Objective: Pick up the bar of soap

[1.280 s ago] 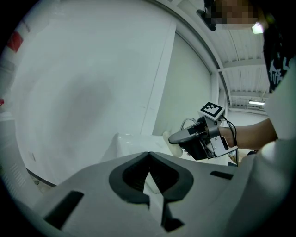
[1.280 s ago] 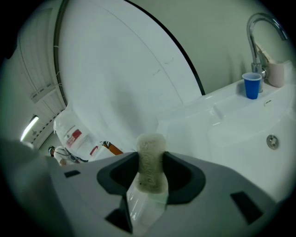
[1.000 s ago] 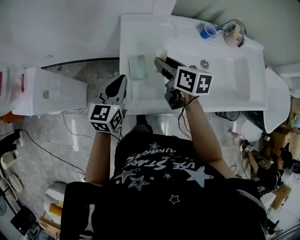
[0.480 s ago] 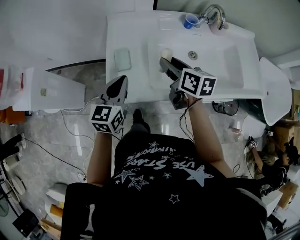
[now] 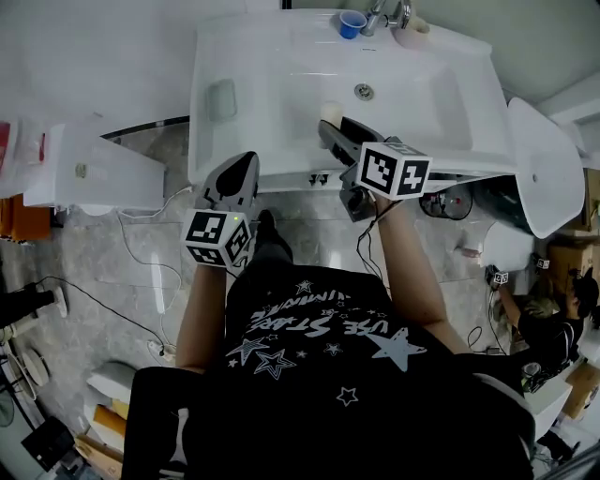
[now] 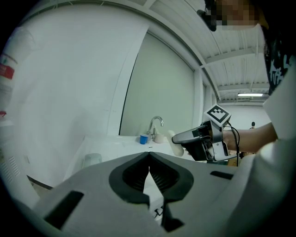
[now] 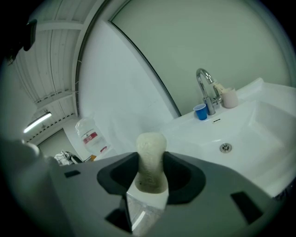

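A pale cream bar of soap (image 7: pixel 150 148) stands on end between the jaws of my right gripper (image 7: pixel 150 163), which is shut on it. In the head view the soap (image 5: pixel 330 112) shows at the tip of the right gripper (image 5: pixel 330 127), over the front part of the white sink (image 5: pixel 272 56). The left gripper view shows the same soap (image 6: pixel 176 144) raised above the sink. My left gripper (image 5: pixel 244 164) hangs in front of the sink's front edge, and its jaws (image 6: pixel 149 159) are shut with nothing between them.
A greenish soap dish (image 5: pixel 222 98) lies on the sink's left ledge. A blue cup (image 5: pixel 352 22) stands by the tap (image 5: pixel 382 13), and the drain (image 5: pixel 364 91) is in the basin. A white cabinet (image 5: pixel 103 173) stands at left, with cables on the floor. A person (image 5: pixel 553 323) crouches at right.
The right gripper has drawn back with the soap from the basin toward the sink's front edge. The sink has slid up in the head view. The left gripper has kept its place.
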The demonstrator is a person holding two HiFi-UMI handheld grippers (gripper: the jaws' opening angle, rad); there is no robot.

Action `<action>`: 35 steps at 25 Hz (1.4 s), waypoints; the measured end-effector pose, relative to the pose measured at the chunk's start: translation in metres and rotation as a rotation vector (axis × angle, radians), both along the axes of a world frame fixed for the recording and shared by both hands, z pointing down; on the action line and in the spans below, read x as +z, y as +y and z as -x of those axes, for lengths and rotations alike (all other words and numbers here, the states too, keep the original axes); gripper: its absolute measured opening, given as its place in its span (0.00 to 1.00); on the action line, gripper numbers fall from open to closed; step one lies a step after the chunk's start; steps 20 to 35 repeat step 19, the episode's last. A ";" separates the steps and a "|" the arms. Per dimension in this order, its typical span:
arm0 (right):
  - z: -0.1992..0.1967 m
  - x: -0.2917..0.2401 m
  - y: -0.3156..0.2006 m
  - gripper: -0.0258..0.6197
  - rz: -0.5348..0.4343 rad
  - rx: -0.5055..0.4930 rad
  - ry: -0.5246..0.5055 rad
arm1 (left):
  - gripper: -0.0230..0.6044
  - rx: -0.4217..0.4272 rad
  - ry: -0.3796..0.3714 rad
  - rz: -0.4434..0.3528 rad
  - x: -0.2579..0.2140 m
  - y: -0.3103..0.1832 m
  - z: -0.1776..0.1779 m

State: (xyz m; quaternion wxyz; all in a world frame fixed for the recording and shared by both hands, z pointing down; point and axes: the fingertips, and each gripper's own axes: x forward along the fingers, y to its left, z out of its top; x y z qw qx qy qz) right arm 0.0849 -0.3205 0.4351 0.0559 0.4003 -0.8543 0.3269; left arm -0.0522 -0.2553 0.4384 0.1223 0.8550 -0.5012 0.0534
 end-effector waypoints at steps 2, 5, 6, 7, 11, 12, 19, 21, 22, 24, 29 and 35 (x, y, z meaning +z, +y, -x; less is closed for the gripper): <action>-0.011 0.003 0.012 0.32 -0.002 -0.005 0.000 | 0.05 0.001 -0.007 0.000 0.003 0.014 -0.011; -0.031 0.005 0.036 0.32 -0.008 -0.008 0.003 | 0.05 -0.002 -0.018 0.002 0.006 0.038 -0.028; -0.037 0.005 0.043 0.32 -0.012 -0.010 0.006 | 0.05 -0.003 -0.019 0.002 0.007 0.046 -0.033; -0.043 0.005 0.050 0.32 -0.016 -0.010 0.009 | 0.05 -0.003 -0.021 0.003 0.008 0.053 -0.038; -0.058 0.007 0.074 0.32 -0.019 -0.011 0.017 | 0.05 -0.001 -0.023 0.012 0.011 0.077 -0.052; -0.061 0.008 0.081 0.32 -0.018 -0.013 0.018 | 0.05 -0.002 -0.022 0.013 0.011 0.082 -0.054; -0.082 0.000 0.126 0.32 -0.026 -0.010 0.032 | 0.05 -0.001 -0.029 0.003 -0.002 0.120 -0.071; -0.082 0.000 0.126 0.32 -0.026 -0.010 0.032 | 0.05 -0.001 -0.029 0.003 -0.002 0.120 -0.071; -0.082 0.000 0.126 0.32 -0.026 -0.010 0.032 | 0.05 -0.001 -0.029 0.003 -0.002 0.120 -0.071; -0.082 0.000 0.126 0.32 -0.026 -0.010 0.032 | 0.05 -0.001 -0.029 0.003 -0.002 0.120 -0.071; -0.082 0.000 0.126 0.32 -0.026 -0.010 0.032 | 0.05 -0.001 -0.029 0.003 -0.002 0.120 -0.071; -0.082 0.000 0.126 0.32 -0.026 -0.010 0.032 | 0.05 -0.001 -0.029 0.003 -0.002 0.120 -0.071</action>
